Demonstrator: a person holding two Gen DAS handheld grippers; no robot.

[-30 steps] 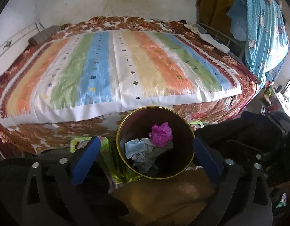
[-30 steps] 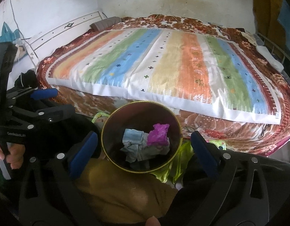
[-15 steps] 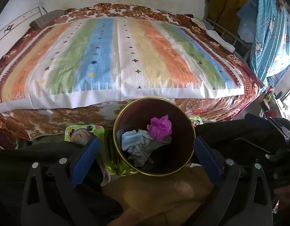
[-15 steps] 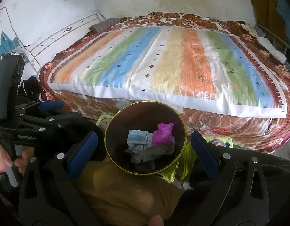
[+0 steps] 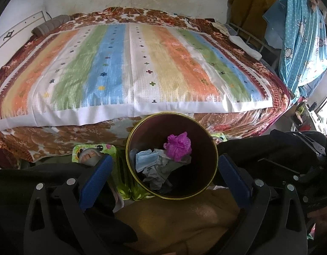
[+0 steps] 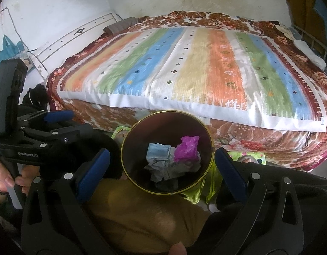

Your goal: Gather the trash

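A round dark bin with a gold rim (image 5: 212, 140) (image 6: 210, 136) stands on the floor at the foot of the bed. Inside lie a crumpled magenta bag (image 5: 178, 144) (image 6: 187, 148), a light blue face mask (image 5: 143, 159) (image 6: 158, 151) and grey crumpled paper (image 5: 157, 174) (image 6: 163, 170). My left gripper (image 5: 166, 178) is open and empty, its blue pads on either side of the bin, above it. My right gripper (image 6: 162, 170) is open and empty too, also above the bin. The left gripper shows at the left in the right wrist view (image 6: 57, 116).
A bed with a striped coloured mat (image 5: 129, 68) (image 6: 195, 68) fills the space behind the bin. Green patterned plastic bags (image 5: 93, 153) (image 6: 248, 157) lie on the floor beside the bin. Clothes hang at the right (image 5: 301, 38). Brown trousers (image 5: 174, 223) are below.
Both cameras have risen and tilted slightly; the bin sits a little higher in the left view. The trash in the bin has not moved. Both grippers stay open.
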